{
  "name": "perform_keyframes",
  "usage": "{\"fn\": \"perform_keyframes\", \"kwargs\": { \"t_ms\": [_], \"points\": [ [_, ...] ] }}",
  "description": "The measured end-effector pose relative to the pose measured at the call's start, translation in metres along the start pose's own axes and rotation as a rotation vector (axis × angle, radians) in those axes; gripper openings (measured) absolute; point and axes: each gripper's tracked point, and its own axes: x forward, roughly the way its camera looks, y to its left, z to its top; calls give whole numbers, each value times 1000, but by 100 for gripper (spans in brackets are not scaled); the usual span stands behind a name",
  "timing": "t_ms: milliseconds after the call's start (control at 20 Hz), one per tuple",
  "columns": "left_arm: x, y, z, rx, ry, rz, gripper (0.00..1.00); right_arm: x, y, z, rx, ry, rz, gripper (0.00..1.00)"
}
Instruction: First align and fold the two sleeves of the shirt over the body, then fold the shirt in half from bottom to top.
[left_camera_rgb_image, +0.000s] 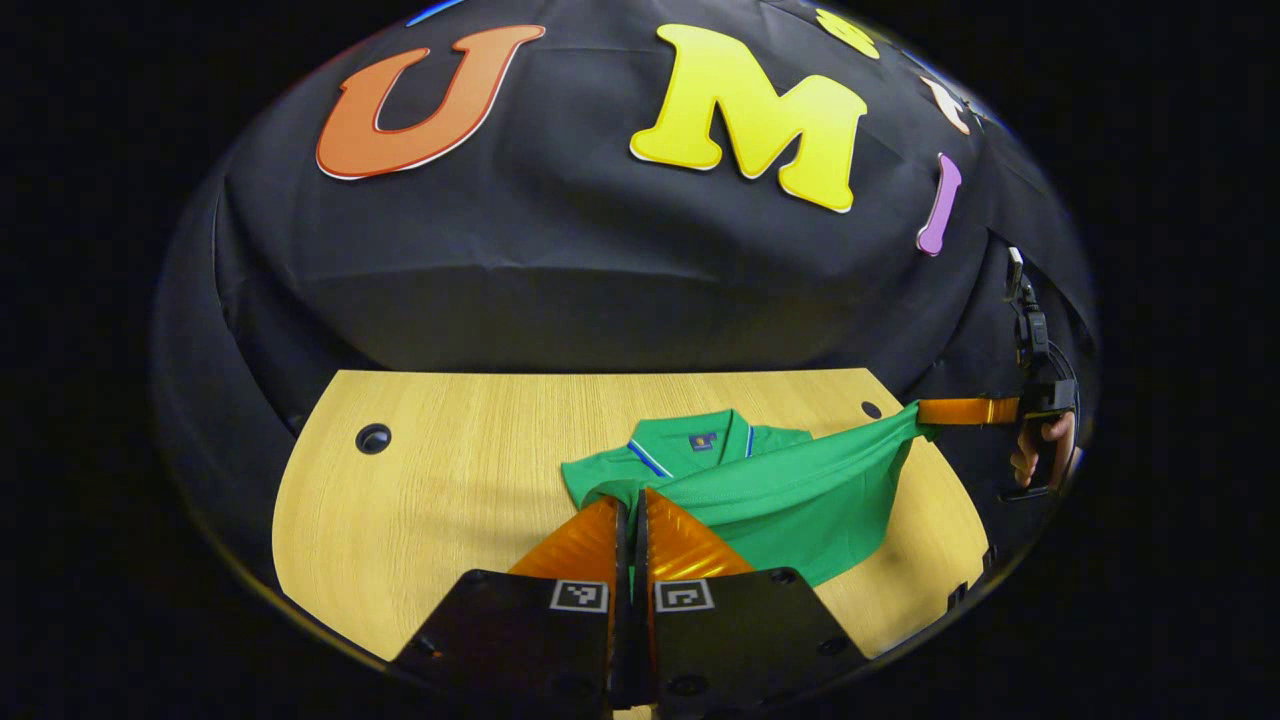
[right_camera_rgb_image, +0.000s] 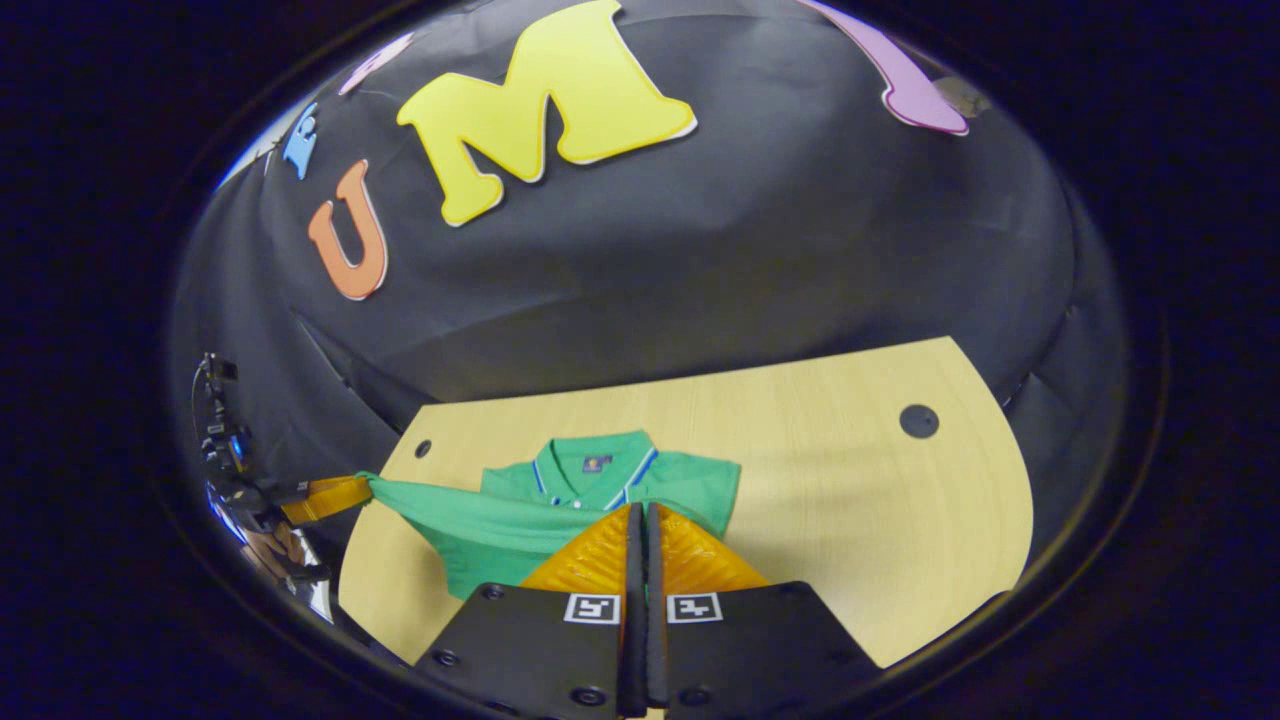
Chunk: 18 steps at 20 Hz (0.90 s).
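Observation:
A green polo shirt (left_camera_rgb_image: 790, 490) (right_camera_rgb_image: 500, 530) lies on the wooden table (left_camera_rgb_image: 450, 480) (right_camera_rgb_image: 850, 480), its blue-trimmed collar (left_camera_rgb_image: 690, 445) (right_camera_rgb_image: 590, 470) toward the wall. My left gripper (left_camera_rgb_image: 632, 505) is shut on an edge of the green fabric, held above the table. In the right gripper view that same gripper (right_camera_rgb_image: 368, 487) appears at far left, pulling a corner taut. My right gripper (right_camera_rgb_image: 640, 512) is shut on the other end of that edge; it shows at far right (left_camera_rgb_image: 925, 412) in the left gripper view. The fabric stretches between the two, lifted over the shirt's body.
The table has round cable holes (left_camera_rgb_image: 373, 437) (left_camera_rgb_image: 871, 409) (right_camera_rgb_image: 918, 420) near its back corners. A hand (left_camera_rgb_image: 1040, 450) holds the right gripper's handle beyond the table's edge. Bare wood lies on either side of the shirt.

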Motion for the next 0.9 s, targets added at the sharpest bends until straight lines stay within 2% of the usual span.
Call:
{"fn": "perform_keyframes", "kwargs": {
  "t_ms": [50,150,350,400,450,550,600,650,700,750,800,850,900],
  "points": [
    [10,0,4,-8,-7,-1,3,11,0,8,-8,-13,-9,5],
    [31,5,8,-10,-19,12,3,26,-2,13,-21,-25,-28,0],
    [78,17,-1,-19,-27,37,4,76,-13,-1,-88,-4,-71,5],
    [89,15,-6,-28,-16,24,4,88,-15,-5,-106,0,-84,0],
    [99,15,-13,-36,-5,22,4,100,-17,-8,-119,4,-97,0],
    [116,16,-22,-37,11,28,5,118,-22,-16,-151,15,-149,2],
    [123,20,-23,-25,13,54,6,123,-20,-19,-162,12,-154,3],
    [127,19,-25,-9,30,54,2,124,-20,-22,-178,13,-173,12],
    [124,19,-25,1,29,60,47,121,-20,-23,-199,4,-182,17],
    [124,17,-23,-5,15,63,92,117,-19,-23,-222,-12,-188,32],
    [119,13,-15,-15,-6,62,88,109,-18,-21,-242,-30,-192,46],
    [112,13,-7,-23,-33,75,94,101,-18,-22,-255,-46,-201,61],
    [104,14,0,-30,-57,95,96,91,-19,-19,-257,-68,-220,75]
  ]
}}
